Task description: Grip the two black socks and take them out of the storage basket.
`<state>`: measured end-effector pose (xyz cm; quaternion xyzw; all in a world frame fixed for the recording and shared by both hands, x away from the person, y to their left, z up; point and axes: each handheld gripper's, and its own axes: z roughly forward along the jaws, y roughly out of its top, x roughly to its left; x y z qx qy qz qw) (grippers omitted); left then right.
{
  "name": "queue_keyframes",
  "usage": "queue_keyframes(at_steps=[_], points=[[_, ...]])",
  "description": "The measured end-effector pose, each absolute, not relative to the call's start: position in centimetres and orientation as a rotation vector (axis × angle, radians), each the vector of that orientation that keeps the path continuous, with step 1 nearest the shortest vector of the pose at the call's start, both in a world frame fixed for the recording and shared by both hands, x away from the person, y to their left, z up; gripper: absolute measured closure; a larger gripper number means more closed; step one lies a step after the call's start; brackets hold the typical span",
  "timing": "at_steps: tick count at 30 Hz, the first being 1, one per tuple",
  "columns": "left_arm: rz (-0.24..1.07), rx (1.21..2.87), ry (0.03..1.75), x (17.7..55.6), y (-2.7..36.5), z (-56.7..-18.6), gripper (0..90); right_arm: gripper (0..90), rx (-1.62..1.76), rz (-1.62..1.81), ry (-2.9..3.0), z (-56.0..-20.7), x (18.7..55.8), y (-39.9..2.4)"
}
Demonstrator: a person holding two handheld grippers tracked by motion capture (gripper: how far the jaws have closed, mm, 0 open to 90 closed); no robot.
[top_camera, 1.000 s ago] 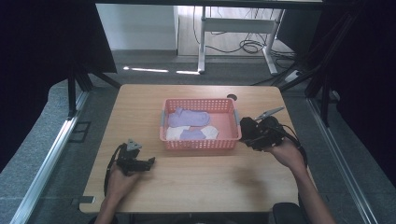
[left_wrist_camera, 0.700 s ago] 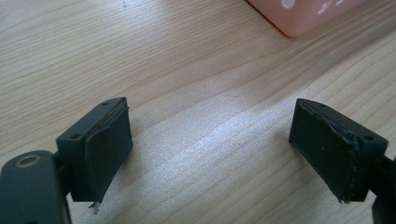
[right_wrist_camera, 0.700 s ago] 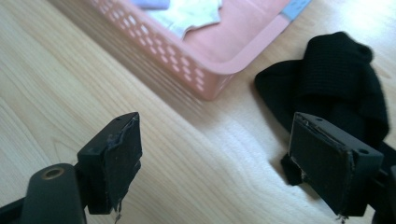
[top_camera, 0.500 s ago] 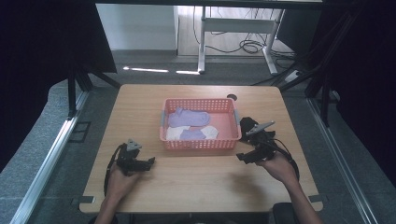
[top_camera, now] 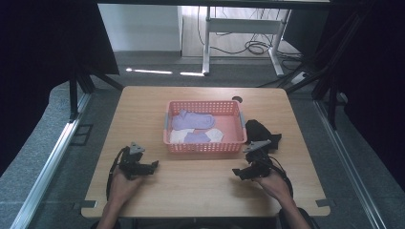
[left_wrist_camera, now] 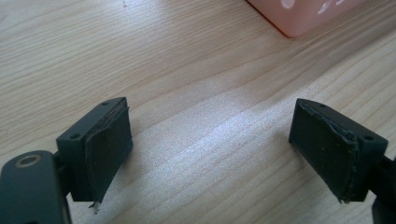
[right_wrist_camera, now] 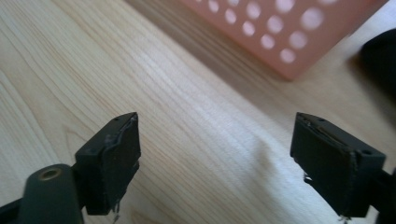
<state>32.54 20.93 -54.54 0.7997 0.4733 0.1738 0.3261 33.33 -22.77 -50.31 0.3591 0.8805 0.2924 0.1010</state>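
At the near edge of the wooden table (top_camera: pixel 200 191) we see the person's two forearms come in, each hand resting low on the top with a gripper. The left gripper (top_camera: pixel 152 165) sits to the near left of the basket, and its own view shows both black jaws spread wide over bare wood, nothing between them, with a pale pink corner of the basket (left_wrist_camera: pixel 303 16) at the upper right. The right gripper (top_camera: pixel 236 172) lies near the right front corner of the basket; its jaws also stand wide apart and empty over the grain, and its view brings the perforated pink wall (right_wrist_camera: pixel 285 35) close, with a dark shape at the far right edge that we take for the black cloth (right_wrist_camera: pixel 380 58). From above we get what the gripper views cannot give: the basket's contents. The pink plastic basket (top_camera: pixel 205 146) stands at the middle of the table and holds a lilac sock (top_camera: pixel 191 120) along its far side, a white sock (top_camera: pixel 180 136) at the near left, and another lilac piece (top_camera: pixel 197 138) beside a white one (top_camera: pixel 215 134). The black cloth (top_camera: pixel 260 131) lies bunched on the table just beside the basket's right wall, outside it, a little beyond the right gripper. Farther off, a small dark hole (top_camera: pixel 236 99) marks the tabletop behind the basket.
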Motion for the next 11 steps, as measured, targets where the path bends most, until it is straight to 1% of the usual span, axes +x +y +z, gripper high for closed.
queue_keyframes(at_steps=[5, 6, 7, 8, 11], points=[[0.455, 2.095, 1.239, 32.5, 20.9, -54.6, 12.7, 14.3, 1.048, 0.862, 2.600, -52.2, 33.1, -22.7], [0.455, 2.095, 1.239, 32.5, 20.9, -54.6, 12.7, 12.5, 1.032, 0.837, 2.610, -52.6, 33.0, -22.7], [0.455, 2.095, 1.239, 32.5, 20.9, -54.6, 12.7, 6.7, 1.010, 0.828, 2.596, -53.0, 32.9, -22.6], [0.454, 2.095, 1.238, 32.5, 20.9, -54.6, 12.7, 5.3, 1.024, 0.847, 2.593, -53.2, 32.9, -22.6], [0.453, 2.095, 1.238, 32.5, 20.9, -54.6, 12.5, 5.0, 1.027, 0.851, 2.590, -53.2, 32.8, -22.6]])
